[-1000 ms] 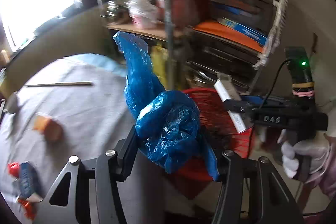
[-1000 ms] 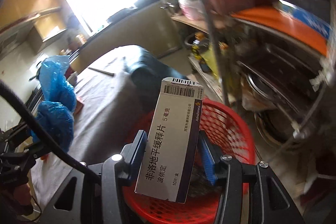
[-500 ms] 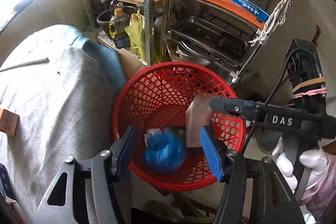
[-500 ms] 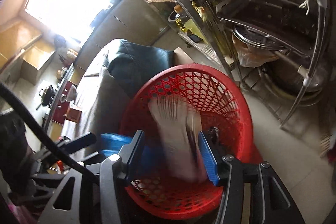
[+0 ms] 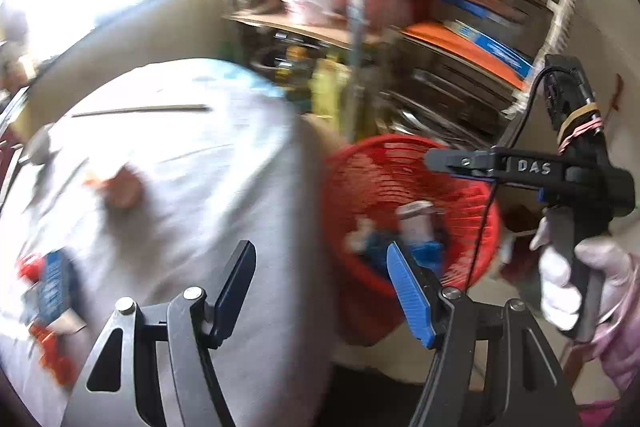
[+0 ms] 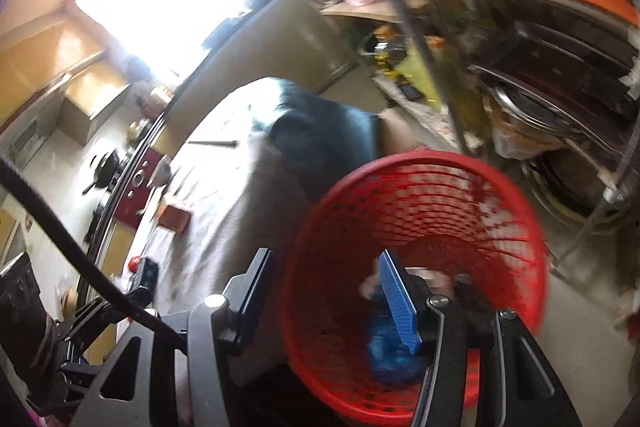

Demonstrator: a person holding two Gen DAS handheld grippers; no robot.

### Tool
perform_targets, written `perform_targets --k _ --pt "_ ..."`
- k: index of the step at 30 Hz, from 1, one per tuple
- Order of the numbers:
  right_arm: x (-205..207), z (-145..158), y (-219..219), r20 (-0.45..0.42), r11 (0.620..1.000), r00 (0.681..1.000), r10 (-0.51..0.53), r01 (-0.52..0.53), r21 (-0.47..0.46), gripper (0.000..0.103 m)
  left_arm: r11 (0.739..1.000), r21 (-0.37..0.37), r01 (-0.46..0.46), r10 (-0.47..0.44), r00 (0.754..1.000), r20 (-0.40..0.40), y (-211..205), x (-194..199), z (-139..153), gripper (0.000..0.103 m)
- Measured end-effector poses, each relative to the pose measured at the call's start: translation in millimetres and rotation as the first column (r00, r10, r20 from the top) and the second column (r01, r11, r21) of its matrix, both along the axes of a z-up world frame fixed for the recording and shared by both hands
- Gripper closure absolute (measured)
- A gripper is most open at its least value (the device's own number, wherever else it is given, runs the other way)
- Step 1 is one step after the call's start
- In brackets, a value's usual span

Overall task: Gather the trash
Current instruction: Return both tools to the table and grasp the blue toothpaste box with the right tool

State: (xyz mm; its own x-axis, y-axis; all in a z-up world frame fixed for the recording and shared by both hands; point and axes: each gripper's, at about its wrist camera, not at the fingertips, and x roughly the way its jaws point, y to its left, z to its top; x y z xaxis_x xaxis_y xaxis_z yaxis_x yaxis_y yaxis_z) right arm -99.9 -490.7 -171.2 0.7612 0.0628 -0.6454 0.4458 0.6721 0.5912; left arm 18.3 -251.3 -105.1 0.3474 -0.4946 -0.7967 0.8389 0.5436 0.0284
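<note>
The red mesh basket (image 5: 400,143) (image 6: 420,159) stands on the floor beside the cloth-covered table (image 5: 200,187). Inside it lie a crumpled blue plastic bag (image 6: 390,359) (image 5: 430,253) and a pale carton (image 5: 416,215). My left gripper (image 5: 320,251) hangs over the table's edge and the basket's left rim, its jaws opening with nothing between them. My right gripper (image 6: 324,255) is open and empty above the basket's near rim. In the left wrist view the right gripper (image 5: 434,161) reaches over the basket from the right, held by a gloved hand (image 5: 560,279).
On the table lie an orange-brown piece (image 5: 124,187) (image 6: 174,217), a blue and red packet (image 5: 48,291) and a thin stick (image 5: 140,110). A metal rack (image 5: 460,67) full of pans and trays stands close behind the basket. A bright window is at the back left.
The left gripper let go of the blue bag and the right gripper let go of the carton; both dropped into the red basket. Both grippers have since swung left toward the table.
</note>
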Motion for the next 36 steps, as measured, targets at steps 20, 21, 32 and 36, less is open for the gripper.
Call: perform_targets --k 20,21,32,36 --pt "160 59 210 0.044 0.849 0.852 0.521 -0.513 -0.126 0.044 0.715 -0.064 -0.696 0.699 0.714 0.051 280 72 3 0.034" --pt "164 58 218 0.04 0.84 0.843 0.536 -0.529 -0.121 0.044 0.706 -0.067 -0.705 0.708 0.705 0.045 286 75 0 0.034" --pt "261 40 276 -0.044 0.8 0.799 0.599 -0.6 0.005 0.044 0.678 -0.097 -0.729 0.726 0.684 -0.067 316 107 -13 0.033" --pt "295 29 291 -0.132 0.815 0.807 0.576 -0.58 0.016 0.044 0.631 -0.107 -0.768 0.76 0.64 -0.114 338 117 -18 0.033"
